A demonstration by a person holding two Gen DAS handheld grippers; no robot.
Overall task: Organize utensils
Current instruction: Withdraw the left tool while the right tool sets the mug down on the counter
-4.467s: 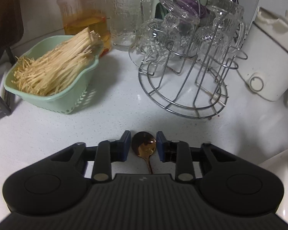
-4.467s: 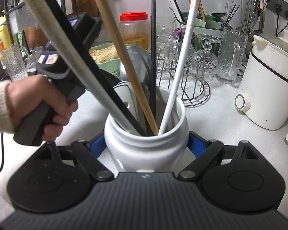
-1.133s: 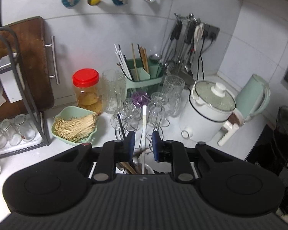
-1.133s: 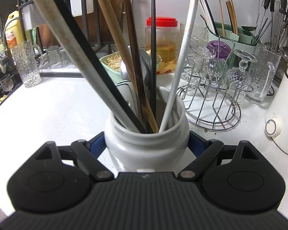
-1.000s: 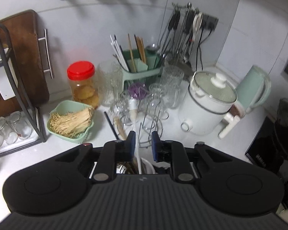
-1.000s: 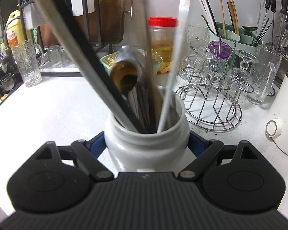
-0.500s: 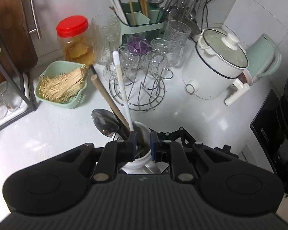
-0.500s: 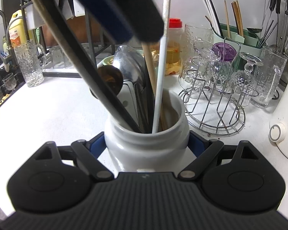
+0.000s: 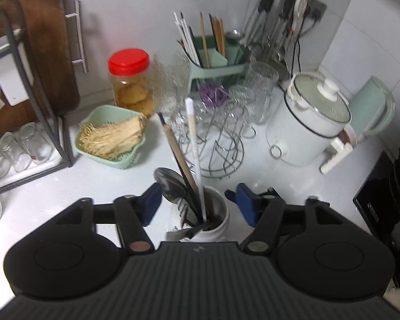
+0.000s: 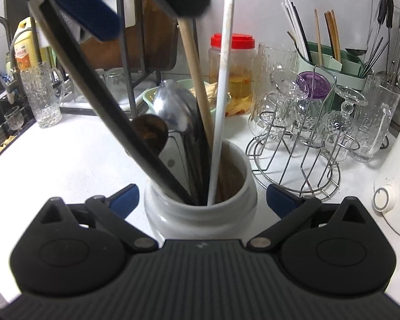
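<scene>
**Technician:** Left wrist view. What is the controlling relation?

**Inspector:** The white jar (image 9: 205,221) stands on the counter (image 9: 66,186), directly below and between the blue pads of the left gripper (image 9: 197,204). The jaws are opening, and nothing is pressed between them. The white chopstick (image 9: 196,157), the wooden chopstick (image 9: 178,157) and the steel spoon (image 9: 169,184) stand in the jar, their long axes running up and away from the jaws toward the glass rack (image 9: 221,138). The stick tops lie beyond the pad tips, so any withdrawal would probably need to go up and back along that axis.

**Technician:** Right wrist view?

**Inspector:** The jar (image 10: 200,208) sits centred in the right gripper (image 10: 201,196). The jaws are opening; a visible gap shows on each side between pad and jar wall, so the jar is not gripped. The copper spoon (image 10: 149,133) rests bowl-up inside, against the black chopstick (image 10: 112,112). A blue pad of the left gripper hangs above the jar at the upper left.

**Technician:** Nearer hand?

**Inspector:** The right flanks the jar at counter level; the left is above it.
</scene>
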